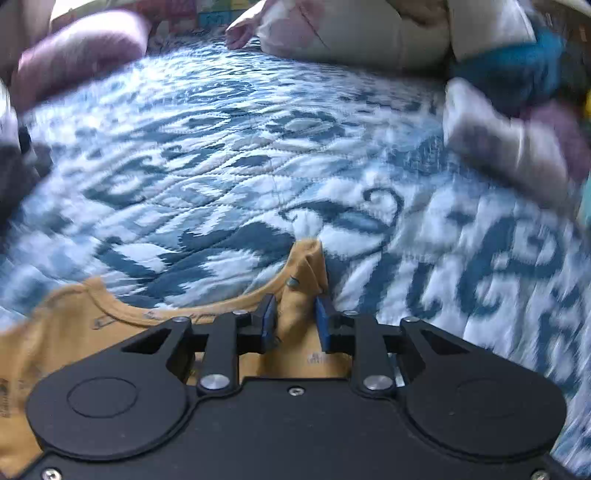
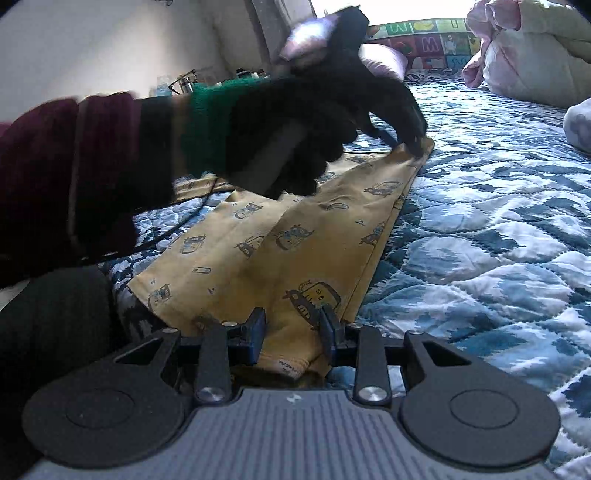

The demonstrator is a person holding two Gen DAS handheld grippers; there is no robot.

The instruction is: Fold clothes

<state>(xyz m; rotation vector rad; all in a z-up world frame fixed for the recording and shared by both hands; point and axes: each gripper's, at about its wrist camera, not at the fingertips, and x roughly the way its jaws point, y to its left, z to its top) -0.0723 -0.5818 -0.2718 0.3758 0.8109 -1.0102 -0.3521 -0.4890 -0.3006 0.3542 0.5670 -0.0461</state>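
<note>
Yellow garment stretched flat on bed quilt. Left gripper fingers slack around a collar fold; right gripper fingers pinch hem. Risk: collar slipping free, fold collapsing.

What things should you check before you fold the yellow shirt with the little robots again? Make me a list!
1. Left gripper has the yellow shirt between its fingers: ok; tight pinch: cannot tell.
2. Right gripper has the near edge between its fingers: ok.
3. Shirt stretched fairly flat between both grippers: ok, with a few wrinkles.
4. Blue quilt bare beside the shirt: ok.
5. Black cable lying across the shirt: not ok.
6. Pillows away from the shirt: ok.
</note>
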